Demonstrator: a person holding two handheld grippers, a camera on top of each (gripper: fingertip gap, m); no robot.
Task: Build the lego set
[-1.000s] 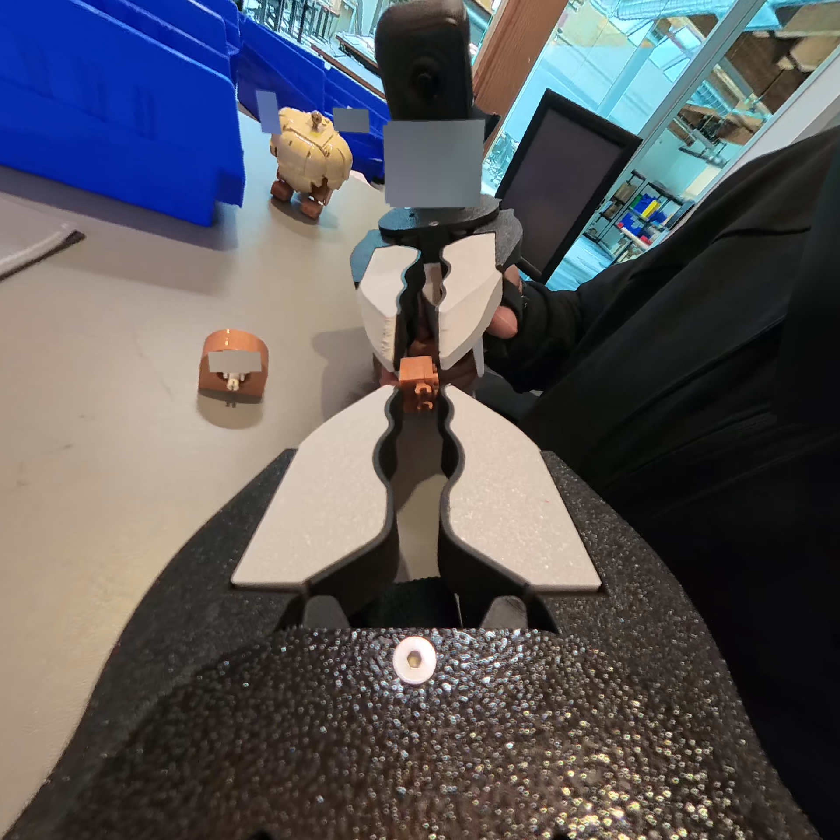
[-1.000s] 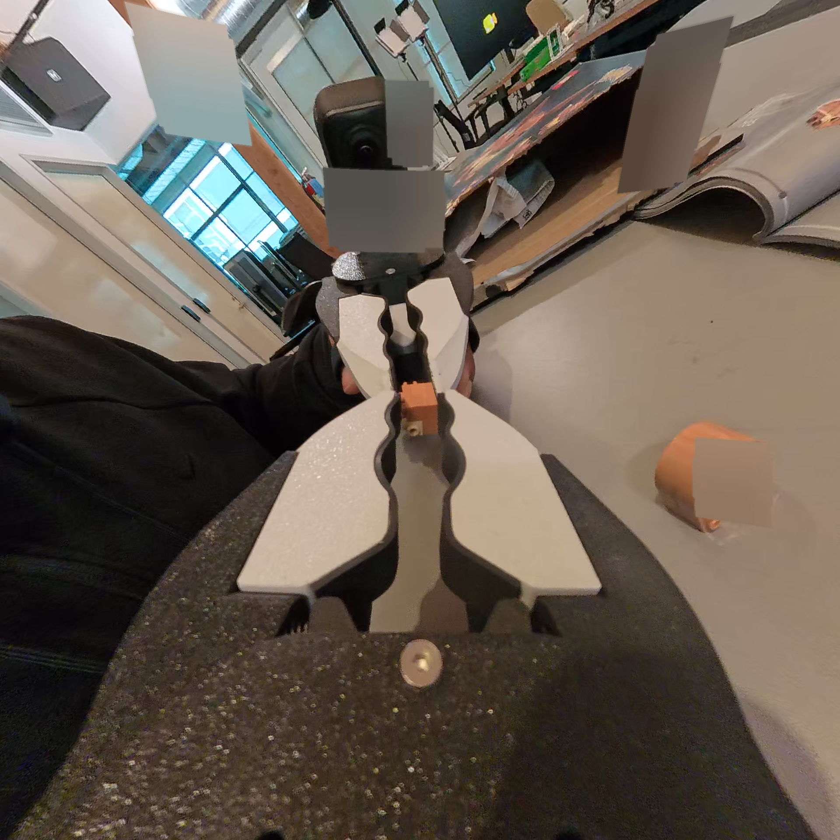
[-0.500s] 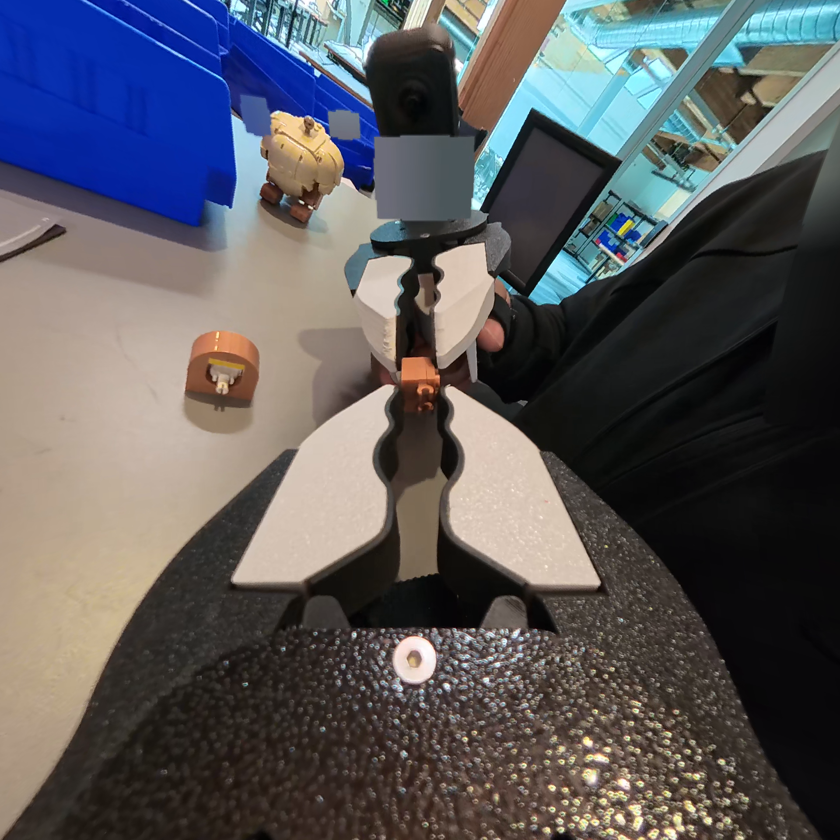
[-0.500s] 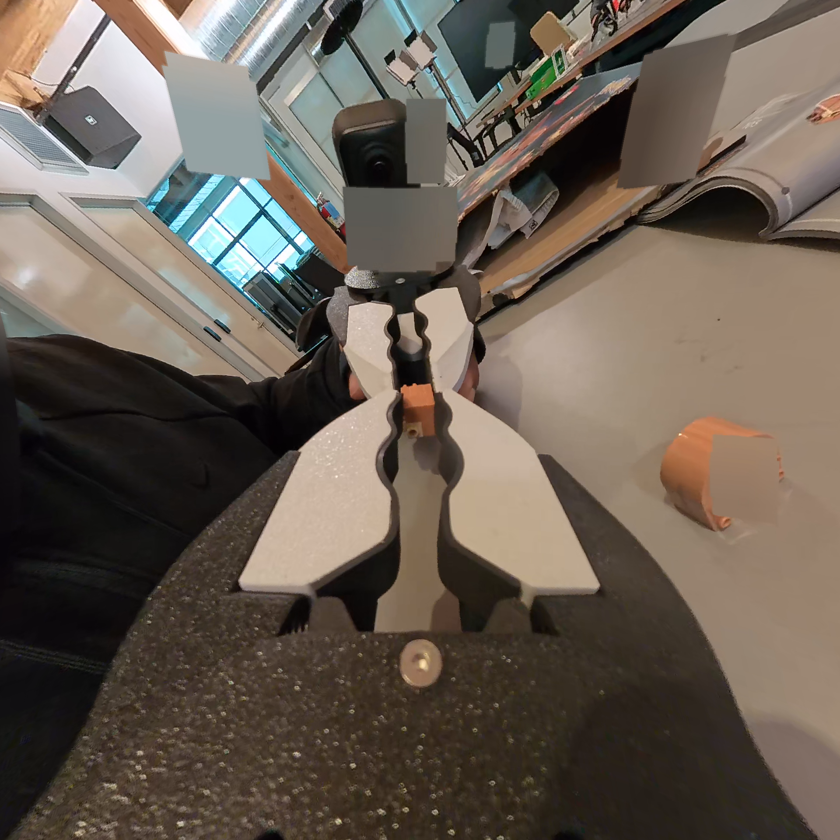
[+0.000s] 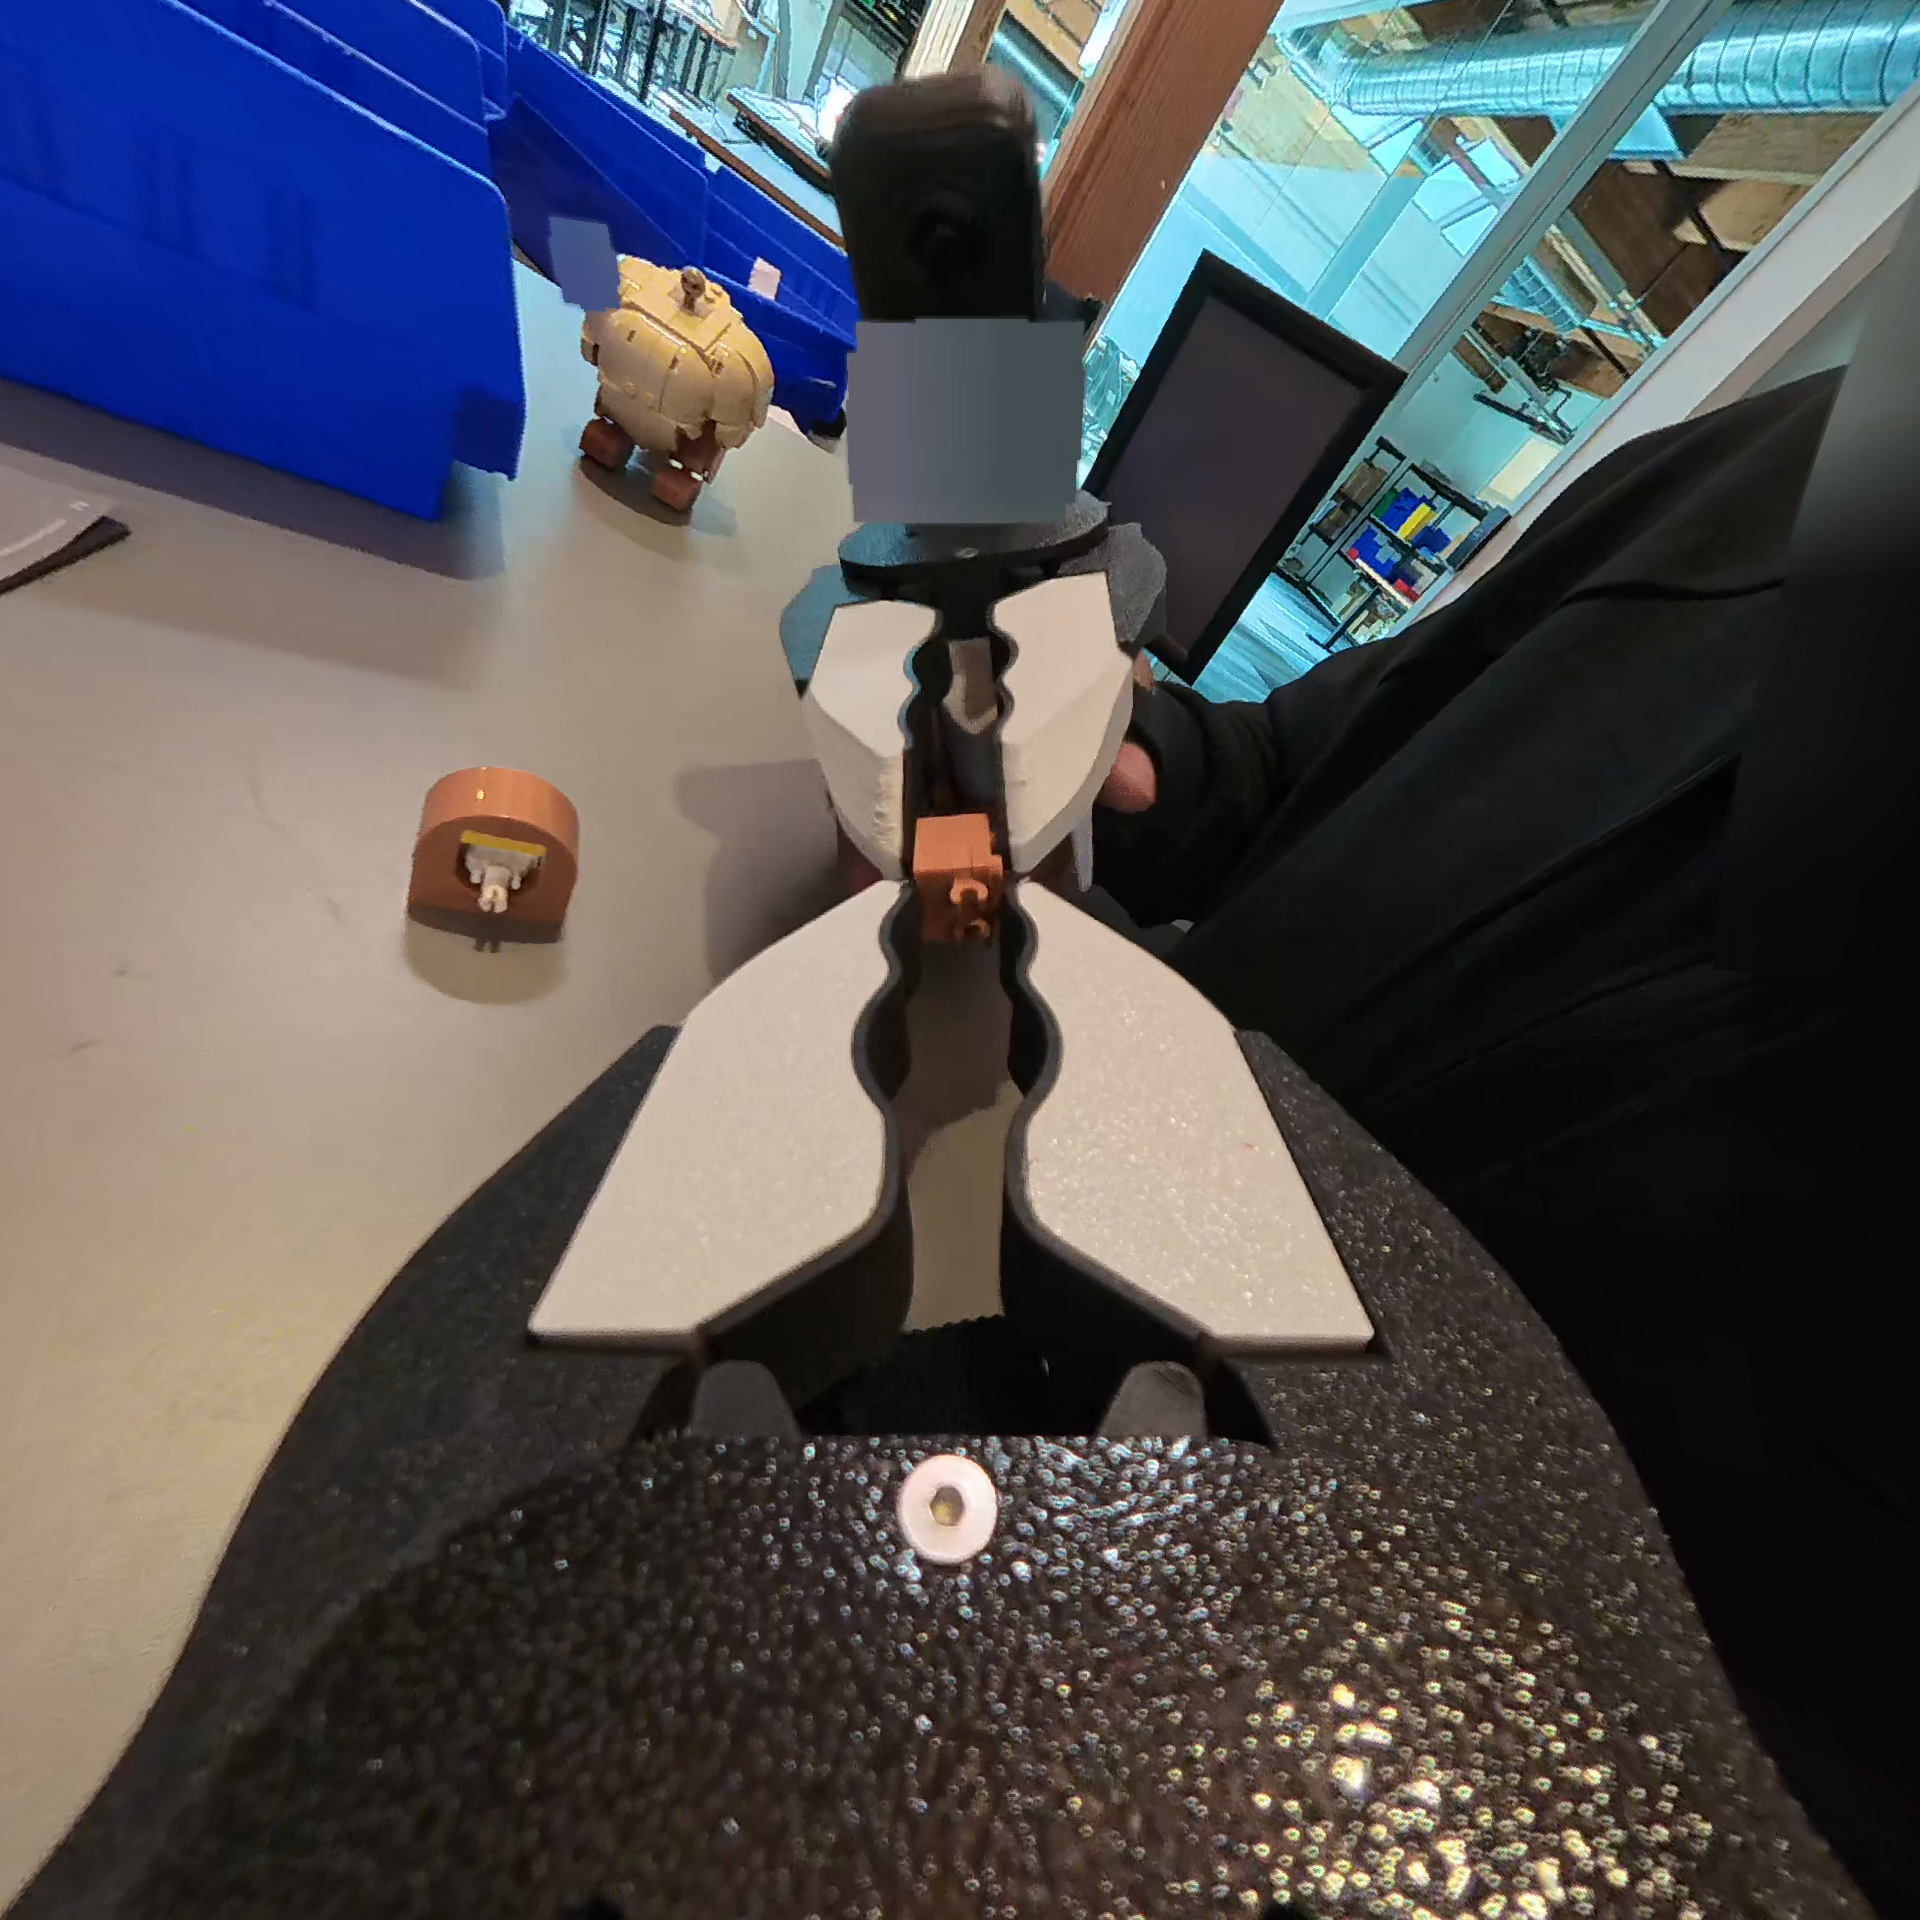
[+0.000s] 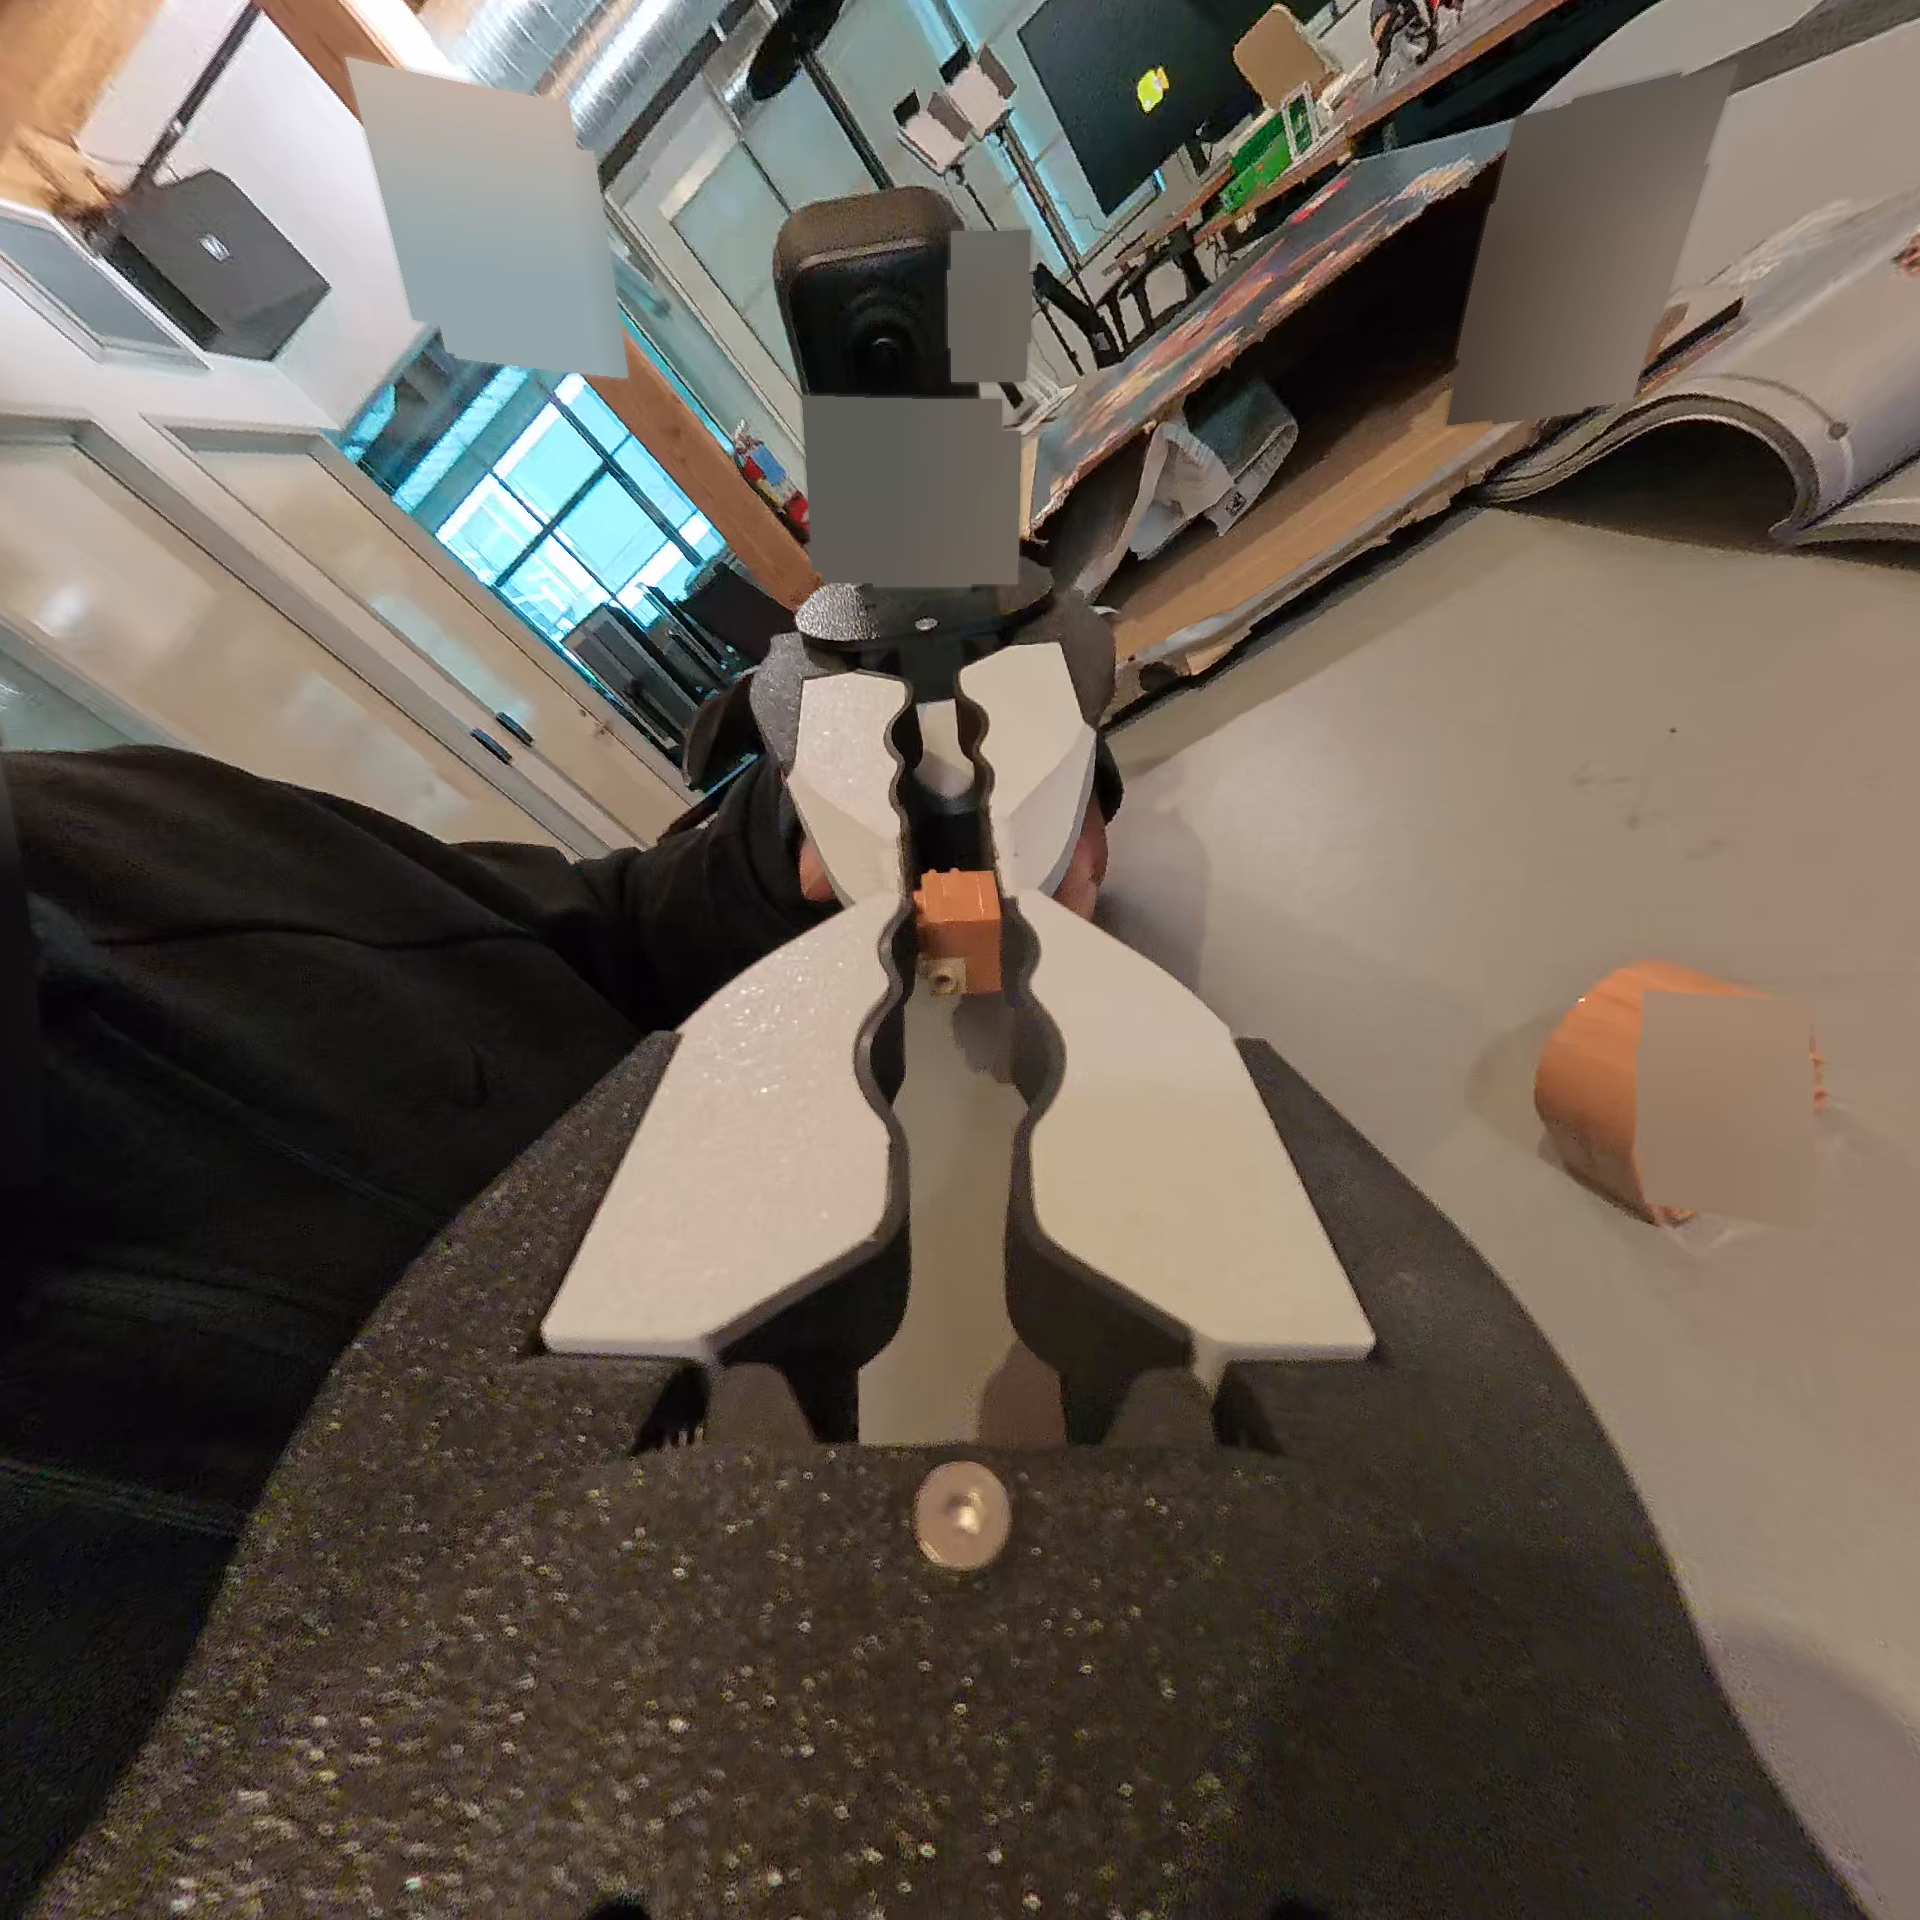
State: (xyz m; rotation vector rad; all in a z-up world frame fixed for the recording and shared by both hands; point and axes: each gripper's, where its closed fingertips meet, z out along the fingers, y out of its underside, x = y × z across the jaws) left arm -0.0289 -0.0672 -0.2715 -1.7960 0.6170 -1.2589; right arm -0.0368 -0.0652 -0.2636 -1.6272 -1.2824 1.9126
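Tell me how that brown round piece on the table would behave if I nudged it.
The brown round piece stands on its curved rim, so it would probably roll or tip flat. It looks like small hard plastic, likely light. Its white peg could snag.

Bright daylight enters through the windows [image 5: 1403, 208], leaving soft shadows on the grey table [image 5: 208, 1091] and sparkling glare on the black gripper bodies. Wide-angle bending warps the edges. Far background is soft, and corners fall dark.
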